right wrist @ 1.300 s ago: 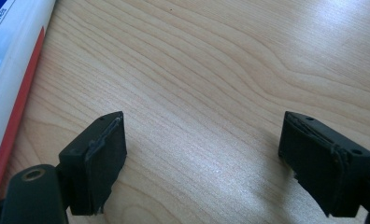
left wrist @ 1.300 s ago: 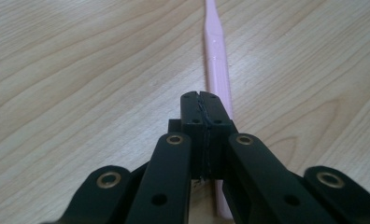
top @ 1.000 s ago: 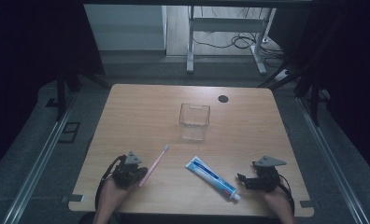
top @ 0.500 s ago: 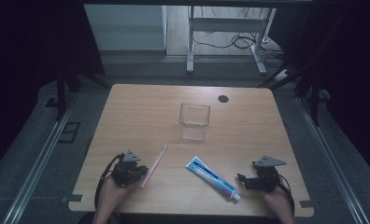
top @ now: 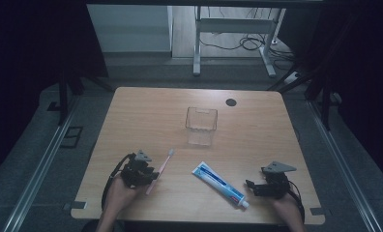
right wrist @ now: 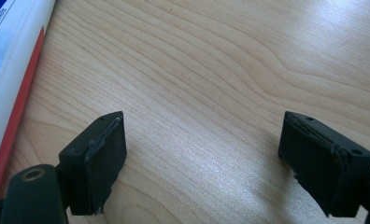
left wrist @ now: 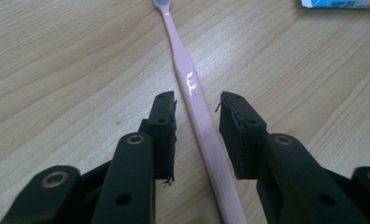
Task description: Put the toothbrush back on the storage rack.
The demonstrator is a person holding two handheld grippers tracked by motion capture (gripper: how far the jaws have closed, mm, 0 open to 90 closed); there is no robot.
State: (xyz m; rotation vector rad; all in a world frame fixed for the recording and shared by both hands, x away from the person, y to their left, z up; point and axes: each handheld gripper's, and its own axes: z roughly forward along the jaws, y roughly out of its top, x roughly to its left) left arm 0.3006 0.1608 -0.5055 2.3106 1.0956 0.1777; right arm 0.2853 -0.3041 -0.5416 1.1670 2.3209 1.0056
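A pink toothbrush (top: 161, 166) lies flat on the wooden table (top: 146, 116), its head pointing away from the person. My left gripper (top: 152, 177) straddles its handle (left wrist: 192, 88). The jaws have just been opening, and the pads (left wrist: 163, 126) stand clear of the handle on both sides. A blue and white toothpaste tube (top: 221, 183) lies at an angle in front of the person, its edge (right wrist: 5, 56) at the left of the right gripper view. To the right of the tube, my right gripper (top: 250, 186) rests open with bare wood between its jaws (right wrist: 204, 135).
A clear plastic container (top: 201, 125) stands upright at the table's middle, beyond the toothbrush and the tube. A small black disc (top: 231, 102) is set into the far part of the tabletop. A desk frame and cables sit on the floor behind the table.
My left gripper's jaws have come apart around the toothbrush handle, and the brush head has shifted slightly left. The right gripper and the tube have not moved.
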